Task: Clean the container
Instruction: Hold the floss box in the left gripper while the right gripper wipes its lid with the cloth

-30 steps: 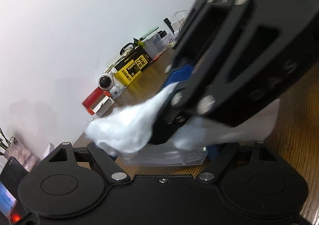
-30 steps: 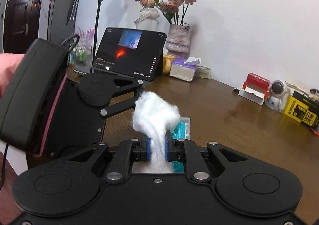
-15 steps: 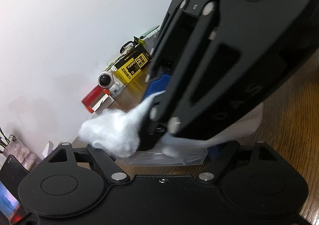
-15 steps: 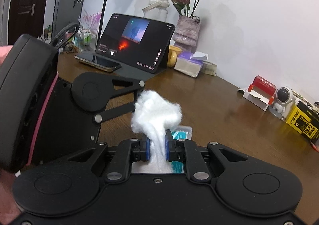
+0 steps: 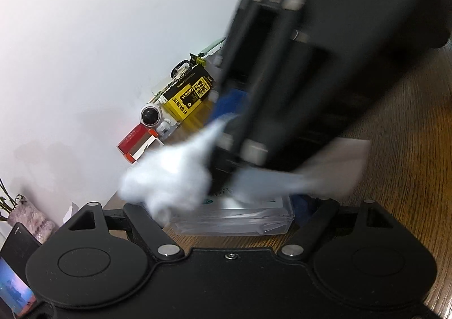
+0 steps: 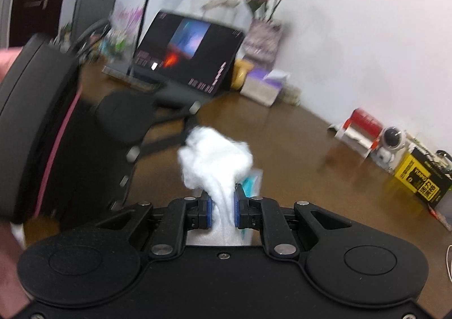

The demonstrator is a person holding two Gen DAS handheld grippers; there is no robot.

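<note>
- Left wrist view: the left gripper [image 5: 231, 214] has its fingers spread wide, with a clear plastic container [image 5: 234, 217] between them on the wooden table [image 5: 409, 149]; whether the pads touch its ends cannot be told.
- The right gripper [image 5: 226, 146], blurred, reaches down from above and right, clamped on a wad of white cotton [image 5: 166, 177] that sits at the container's left end.
- By the white wall [image 5: 99, 22] stand a yellow box [image 5: 189, 95], a small astronaut figure [image 5: 154, 119] and a red box [image 5: 135, 140].
- Right wrist view: the right gripper [image 6: 221, 206] has its blue pads [image 6: 207, 206] pressed on the cotton [image 6: 214, 160], which bulges out ahead of them.
- A teal-and-clear corner of the container [image 6: 252, 180] shows just right of the wad.
- The left gripper's black body [image 6: 118, 121] lies to the left; a tablet [image 6: 186, 53] and a vase of flowers [image 6: 262, 36] stand behind.
</note>
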